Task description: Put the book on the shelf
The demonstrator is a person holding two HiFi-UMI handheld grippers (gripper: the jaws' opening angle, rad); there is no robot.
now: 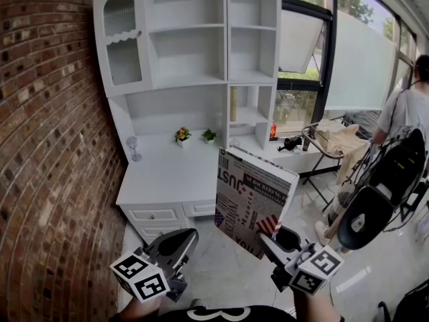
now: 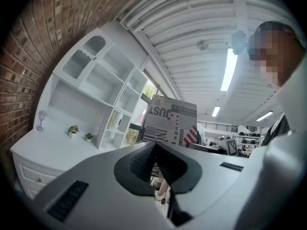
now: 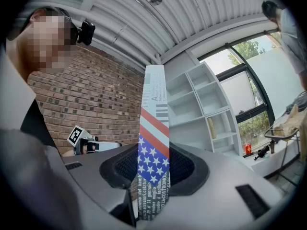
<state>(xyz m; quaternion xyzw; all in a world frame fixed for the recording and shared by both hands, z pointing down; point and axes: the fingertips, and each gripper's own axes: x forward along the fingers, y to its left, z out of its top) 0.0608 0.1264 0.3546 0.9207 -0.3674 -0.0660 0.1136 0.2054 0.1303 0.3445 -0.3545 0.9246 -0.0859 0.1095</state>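
The book point(image 1: 251, 200), with a black-and-white printed cover and a stars-and-stripes corner, is held upright in the air in front of the white shelf unit point(image 1: 194, 45). My right gripper point(image 1: 271, 237) is shut on its lower right corner. In the right gripper view the book's edge point(image 3: 152, 143) stands between the pads of the right gripper point(image 3: 152, 176). My left gripper point(image 1: 188, 237) hangs low at the left, shut and with nothing in it. From the left gripper point(image 2: 154, 150) the book point(image 2: 170, 123) shows ahead, with the shelf unit point(image 2: 105, 80) to its left.
A brick wall point(image 1: 47, 146) runs along the left. On the white desk top point(image 1: 161, 173) under the shelves stand two small plants point(image 1: 182, 135) and a glass point(image 1: 133, 146). A person point(image 1: 402, 113), a folding cart point(image 1: 335, 139) and black equipment point(image 1: 382, 193) are at the right.
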